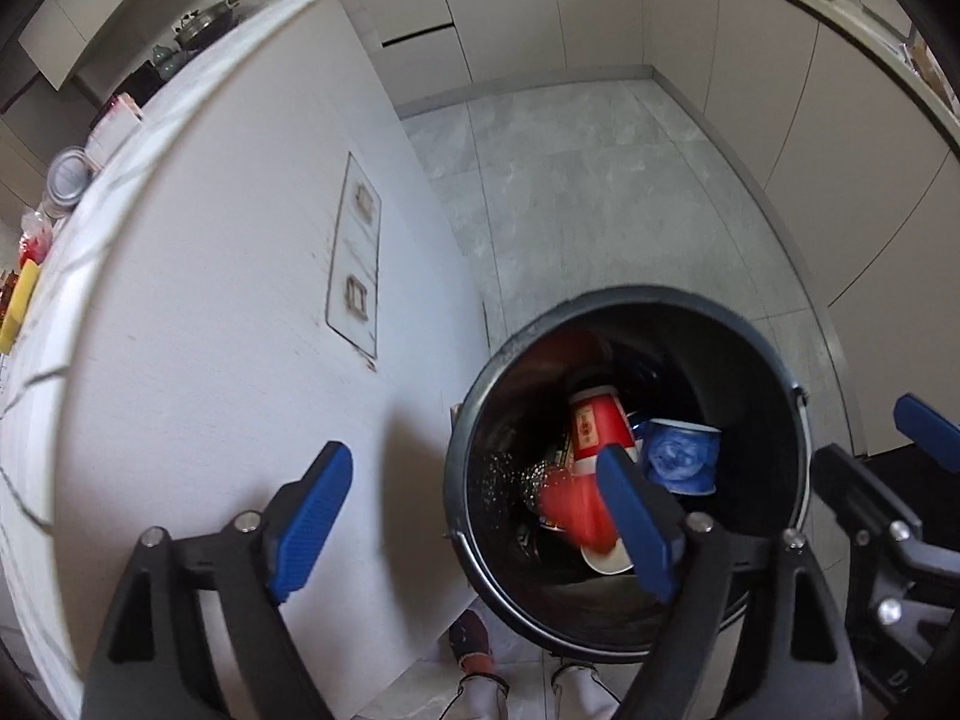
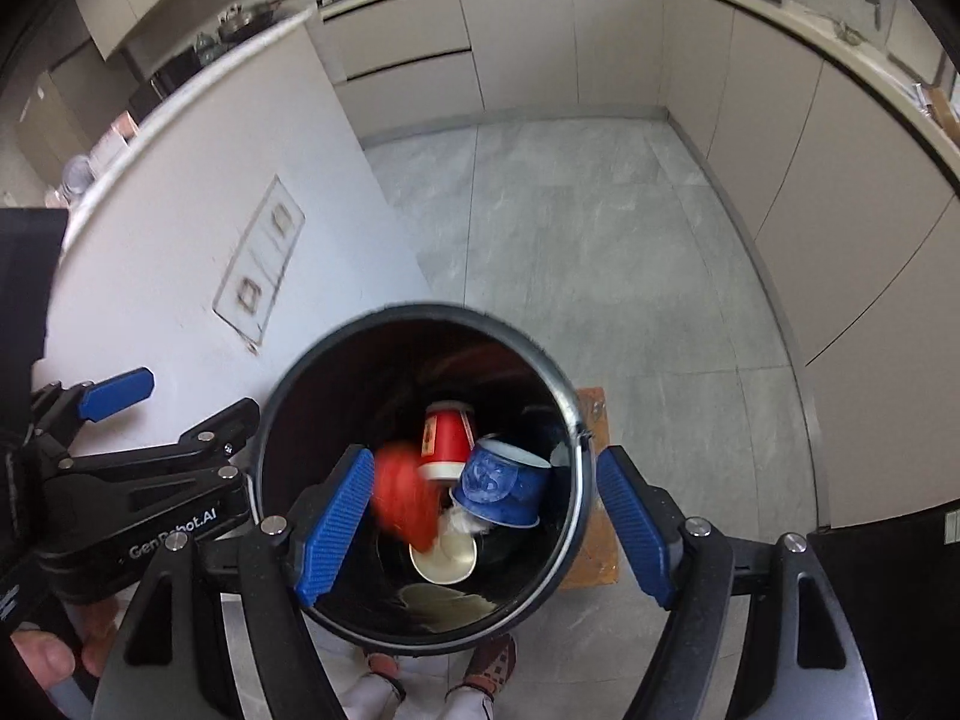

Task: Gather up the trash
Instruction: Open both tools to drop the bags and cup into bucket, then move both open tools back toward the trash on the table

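From my left wrist view, left gripper (image 1: 474,516) jaws wide, empty; a blurred red cup (image 1: 570,504) drops into the bin (image 1: 630,300), lower centre. Right wrist view: right gripper (image 2: 480,516) wide, empty above it. Counter clutter upper left may remain.

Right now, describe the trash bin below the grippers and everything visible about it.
The trash bin is a round, dark pail with a thin metal-looking rim, open-topped, upright on the grey tiled floor beside the white counter panel. Inside lie a red paper cup, a blue bowl, a blurred red cup with a white inside, and some pale scraps. Neither gripper touches it.
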### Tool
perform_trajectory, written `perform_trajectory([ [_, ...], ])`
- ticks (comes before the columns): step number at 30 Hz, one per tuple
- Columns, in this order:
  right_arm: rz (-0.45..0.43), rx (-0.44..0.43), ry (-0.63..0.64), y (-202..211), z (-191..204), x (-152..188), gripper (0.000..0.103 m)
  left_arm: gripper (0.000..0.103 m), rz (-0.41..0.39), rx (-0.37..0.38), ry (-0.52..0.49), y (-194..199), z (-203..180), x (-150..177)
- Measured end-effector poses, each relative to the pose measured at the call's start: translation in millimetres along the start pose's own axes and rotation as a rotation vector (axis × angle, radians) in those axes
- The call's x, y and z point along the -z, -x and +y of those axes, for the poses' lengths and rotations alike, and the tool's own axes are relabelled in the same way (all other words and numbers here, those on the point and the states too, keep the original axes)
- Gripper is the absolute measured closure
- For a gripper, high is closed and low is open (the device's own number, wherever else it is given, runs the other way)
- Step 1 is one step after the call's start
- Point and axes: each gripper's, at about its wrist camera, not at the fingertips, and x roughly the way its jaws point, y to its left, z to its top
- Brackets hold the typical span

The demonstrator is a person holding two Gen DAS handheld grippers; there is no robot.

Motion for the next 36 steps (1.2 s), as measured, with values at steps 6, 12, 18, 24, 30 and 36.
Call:
perform_trajectory([
  [6,-0.051,0.014,-0.042,32.1,-6.2,-1.1,0.024,0.016,-0.04,0.041,-0.011,26.0,9.6,-2.3],
  [12,-0.081,0.009,-0.091,57.4,-9.4,-3.3,0.025,0.016,-0.087,0.11,0.015,61.7,23.9,-9.4],
  [18,-0.128,-0.017,-0.113,81.8,4.8,-11.7,0.024,0.016,-0.152,0.161,0.048,105.5,54.0,-13.9],
  [24,-0.197,-0.053,-0.086,108.0,57.1,-28.1,0.024,0.016,-0.23,0.168,0.071,136.3,112.0,-9.3],
  [30,-0.245,-0.108,-0.02,125.7,163.2,-46.1,0.021,0.016,-0.245,0.135,0.148,125.1,227.1,11.7],
  [36,-0.248,-0.096,0.033,106.9,283.0,-45.5,0.02,0.016,-0.209,0.042,0.253,89.8,358.2,35.2],
])
